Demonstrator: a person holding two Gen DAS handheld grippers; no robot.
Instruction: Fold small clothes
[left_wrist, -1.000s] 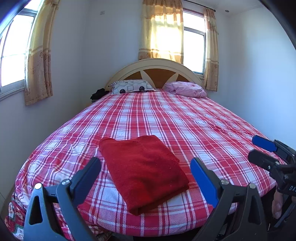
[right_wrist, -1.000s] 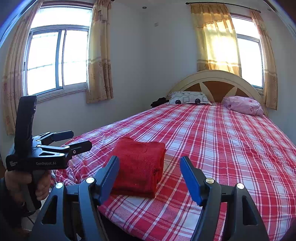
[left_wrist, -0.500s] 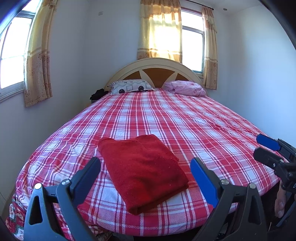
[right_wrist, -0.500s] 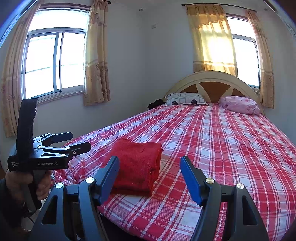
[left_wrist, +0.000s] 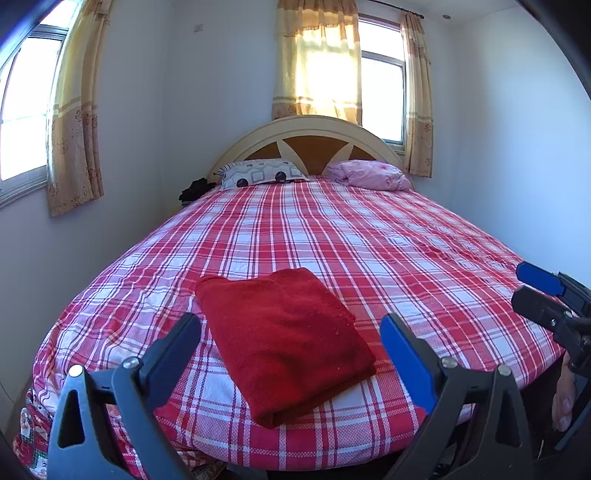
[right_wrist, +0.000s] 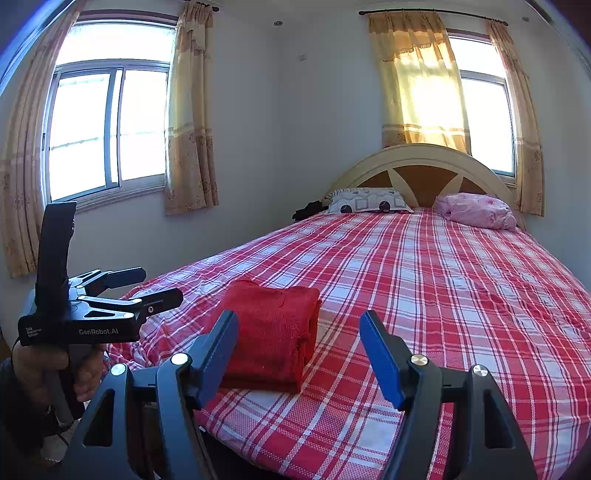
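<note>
The red cloth (left_wrist: 284, 339) lies folded into a thick rectangle, flat near the bed's foot edge.

Right gripper (right_wrist: 299, 341) was sitting low at the foot of the bed (right_wrist: 424, 295), jaws spread wide with nothing between them, blue pads facing in. Just past its left finger lay the red cloth (right_wrist: 273, 332), folded into a neat thick rectangle on the red-and-white plaid cover near the bed's left edge. Off to the left, a hand (right_wrist: 55, 373) gripped the handle of the left gripper (right_wrist: 155, 288), which hovered beside the mattress, jaws apart and empty too. Up by the arched headboard (right_wrist: 424, 166) were a patterned pillow (right_wrist: 365, 201) and a pink pillow (right_wrist: 476, 210).
</note>
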